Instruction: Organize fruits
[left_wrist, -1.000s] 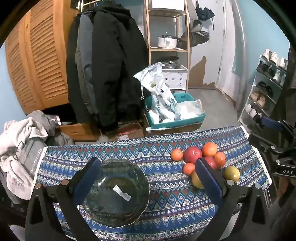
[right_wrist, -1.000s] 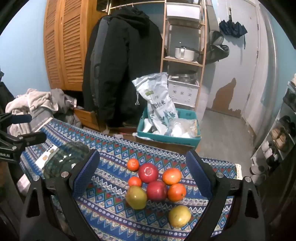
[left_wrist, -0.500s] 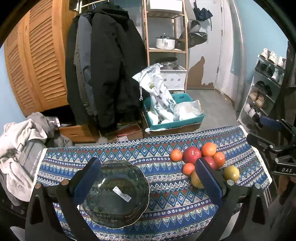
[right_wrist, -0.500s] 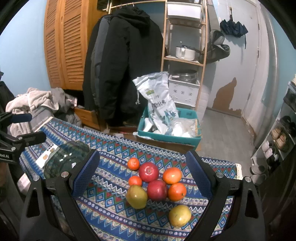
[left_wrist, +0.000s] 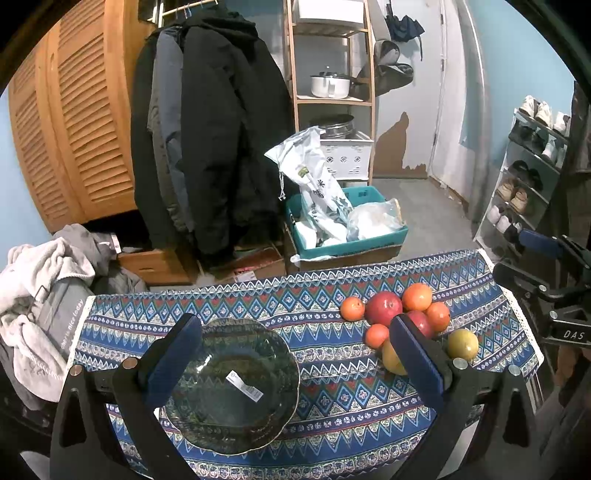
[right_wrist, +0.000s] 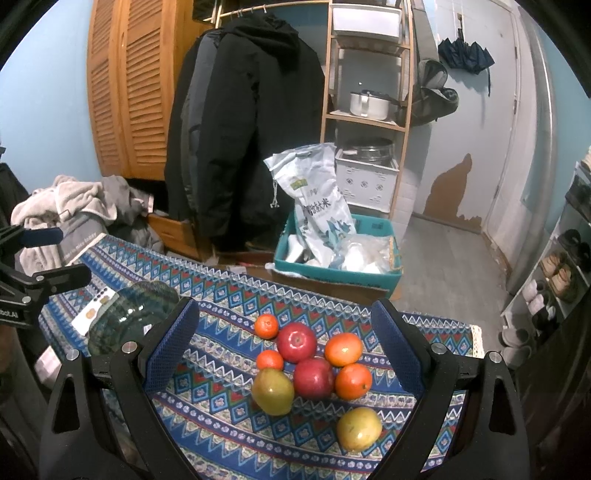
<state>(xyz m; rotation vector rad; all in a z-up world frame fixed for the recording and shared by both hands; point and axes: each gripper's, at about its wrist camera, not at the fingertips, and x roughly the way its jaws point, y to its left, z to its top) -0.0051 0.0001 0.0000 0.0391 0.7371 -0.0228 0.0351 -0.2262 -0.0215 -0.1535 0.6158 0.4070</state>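
Observation:
A dark glass bowl (left_wrist: 232, 387) with a white label inside sits on the left of the patterned tablecloth (left_wrist: 317, 402); it also shows at the left of the right wrist view (right_wrist: 133, 314). A cluster of fruit lies on the right: two red apples (right_wrist: 296, 341), several oranges (right_wrist: 343, 349) and two yellow-green pears (right_wrist: 272, 391). The same cluster shows in the left wrist view (left_wrist: 383, 307). My left gripper (left_wrist: 295, 365) is open and empty above the bowl. My right gripper (right_wrist: 284, 350) is open and empty above the fruit.
Beyond the table's far edge stand a teal bin (left_wrist: 347, 225) with bags, hanging black coats (left_wrist: 214, 147), a wooden shelf (left_wrist: 332, 74) and a louvred wardrobe (left_wrist: 74, 129). A clothes pile (left_wrist: 40, 288) lies left; a shoe rack (left_wrist: 528, 184) stands right.
Both grippers have shifted only slightly; the views are almost the same. The fruit and the bowl have not moved.

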